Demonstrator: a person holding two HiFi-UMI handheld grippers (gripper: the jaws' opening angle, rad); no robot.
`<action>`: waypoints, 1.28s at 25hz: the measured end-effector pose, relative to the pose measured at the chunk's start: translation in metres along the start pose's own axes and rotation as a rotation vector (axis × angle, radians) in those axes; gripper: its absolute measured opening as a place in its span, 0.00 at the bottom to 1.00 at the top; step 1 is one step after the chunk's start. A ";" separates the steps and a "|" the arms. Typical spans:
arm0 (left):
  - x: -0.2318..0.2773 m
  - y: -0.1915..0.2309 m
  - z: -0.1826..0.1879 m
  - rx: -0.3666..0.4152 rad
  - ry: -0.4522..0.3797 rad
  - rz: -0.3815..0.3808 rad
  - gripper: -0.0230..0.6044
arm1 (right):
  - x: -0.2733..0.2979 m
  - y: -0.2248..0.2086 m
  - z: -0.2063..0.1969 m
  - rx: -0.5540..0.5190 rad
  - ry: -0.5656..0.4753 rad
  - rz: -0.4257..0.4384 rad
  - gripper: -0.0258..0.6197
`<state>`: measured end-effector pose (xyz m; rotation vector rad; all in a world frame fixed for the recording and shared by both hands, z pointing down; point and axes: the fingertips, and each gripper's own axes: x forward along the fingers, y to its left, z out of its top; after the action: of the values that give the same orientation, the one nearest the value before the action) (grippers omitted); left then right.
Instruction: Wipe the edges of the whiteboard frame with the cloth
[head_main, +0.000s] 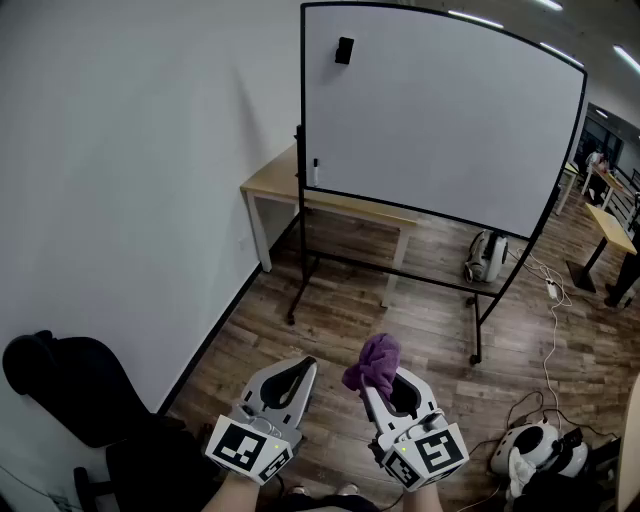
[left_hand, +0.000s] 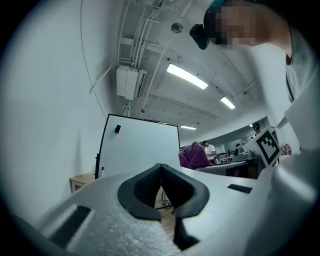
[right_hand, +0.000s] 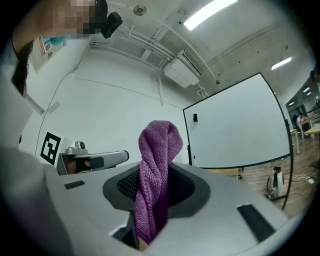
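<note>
A black-framed whiteboard (head_main: 440, 115) on a wheeled stand stands across the room, well ahead of both grippers; it also shows as the whiteboard (left_hand: 137, 147) and whiteboard (right_hand: 235, 132) in the gripper views. My right gripper (head_main: 385, 385) is shut on a purple cloth (head_main: 374, 362), which bunches up above the jaws as the cloth (right_hand: 156, 170). My left gripper (head_main: 290, 375) is held beside it at the left, shut with nothing between its jaws (left_hand: 161, 187). Both are low, near my body.
A wooden table (head_main: 270, 180) stands behind the board's left side against the white wall. A black chair (head_main: 70, 385) is at my left. A white device (head_main: 487, 255) and a cable (head_main: 548, 330) lie on the wood floor at right; another device (head_main: 530, 445) is near my right.
</note>
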<state>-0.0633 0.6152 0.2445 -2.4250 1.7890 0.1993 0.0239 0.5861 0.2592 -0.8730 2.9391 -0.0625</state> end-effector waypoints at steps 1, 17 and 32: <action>0.001 -0.002 0.000 0.001 -0.001 0.000 0.06 | -0.002 -0.001 -0.001 0.000 0.000 -0.001 0.21; 0.031 -0.038 -0.003 0.045 0.003 0.017 0.06 | -0.022 -0.036 0.000 -0.010 -0.007 0.025 0.21; 0.068 0.013 -0.023 0.020 -0.006 0.021 0.06 | 0.032 -0.063 -0.018 -0.094 0.039 -0.037 0.22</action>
<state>-0.0555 0.5436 0.2546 -2.3906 1.8064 0.1891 0.0300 0.5164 0.2789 -0.9492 2.9832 0.0577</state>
